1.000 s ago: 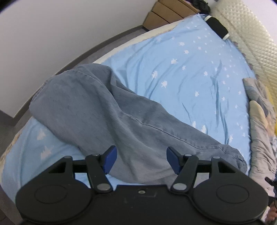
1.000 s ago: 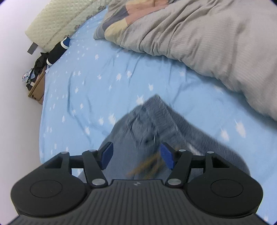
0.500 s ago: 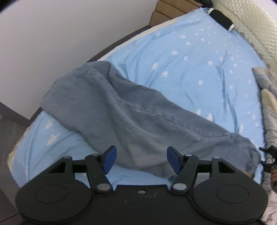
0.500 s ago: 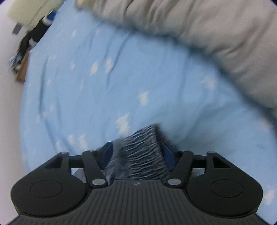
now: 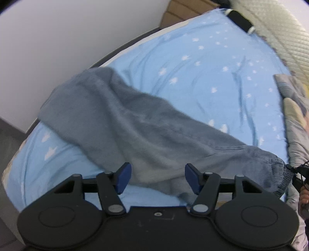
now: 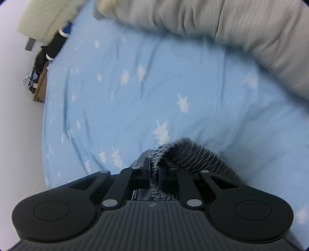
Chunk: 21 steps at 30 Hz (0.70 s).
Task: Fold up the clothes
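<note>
A pair of blue-grey denim trousers [image 5: 135, 123] lies stretched across the light-blue starred bed sheet [image 5: 202, 63], from the bed's left edge to the right. My left gripper [image 5: 157, 178] is open and empty, hovering over the trousers' near edge. My right gripper [image 6: 154, 170] is shut on the gathered elastic waistband [image 6: 185, 152] of the trousers, with the ribbed denim bunched between its fingers. In the left wrist view the waistband end [image 5: 278, 173] is at the far right, where the right gripper [image 5: 298, 173] is only partly seen.
A grey quilt [image 6: 231, 29] is heaped along the bed's right side. A cream quilted headboard [image 5: 280, 32] and a black cylinder [image 5: 240, 19] are at the far end. A wooden nightstand [image 5: 183, 9] stands beyond the bed. A white wall [image 5: 58, 38] is on the left.
My right gripper has closed on the trousers' waistband, which was loose between its open fingers before. The trousers have been drawn out straighter across the sheet. The left gripper stayed open.
</note>
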Tool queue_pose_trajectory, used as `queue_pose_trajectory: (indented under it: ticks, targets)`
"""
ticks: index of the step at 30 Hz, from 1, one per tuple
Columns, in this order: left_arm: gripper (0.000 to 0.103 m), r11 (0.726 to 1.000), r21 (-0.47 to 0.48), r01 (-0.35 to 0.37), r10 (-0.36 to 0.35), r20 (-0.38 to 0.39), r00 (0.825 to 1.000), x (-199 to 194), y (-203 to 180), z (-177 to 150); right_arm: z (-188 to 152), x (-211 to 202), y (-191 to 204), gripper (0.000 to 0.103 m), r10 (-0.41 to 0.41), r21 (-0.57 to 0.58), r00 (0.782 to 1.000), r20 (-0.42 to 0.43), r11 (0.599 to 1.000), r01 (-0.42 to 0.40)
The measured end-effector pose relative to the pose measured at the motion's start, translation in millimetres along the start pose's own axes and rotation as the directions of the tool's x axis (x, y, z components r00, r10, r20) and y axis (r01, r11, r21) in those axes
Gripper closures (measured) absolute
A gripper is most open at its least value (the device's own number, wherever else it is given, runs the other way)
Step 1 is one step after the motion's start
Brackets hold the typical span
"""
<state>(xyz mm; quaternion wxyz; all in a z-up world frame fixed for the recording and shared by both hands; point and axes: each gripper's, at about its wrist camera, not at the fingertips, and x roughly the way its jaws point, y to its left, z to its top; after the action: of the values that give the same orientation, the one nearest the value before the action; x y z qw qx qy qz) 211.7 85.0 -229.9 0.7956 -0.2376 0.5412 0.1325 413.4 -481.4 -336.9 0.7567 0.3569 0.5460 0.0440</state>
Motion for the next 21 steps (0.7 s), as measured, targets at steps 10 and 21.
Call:
queue_pose_trajectory:
  ticks: [10, 21]
  targets:
    - [0.046, 0.984, 0.051, 0.171, -0.175, 0.095, 0.980, -41.8, -5.4, 11.4, -104.9, -155.8, 21.6, 0.095, 0.165, -0.100, 0.986, -0.016, 0.981, -0.165]
    - [0.046, 0.939, 0.160, 0.304, -0.321, 0.095, 0.942, -82.2, 35.2, -34.0, -240.6, -255.8, -8.7, 0.095, 0.037, -0.263, 0.997, -0.063, 0.963, -0.052]
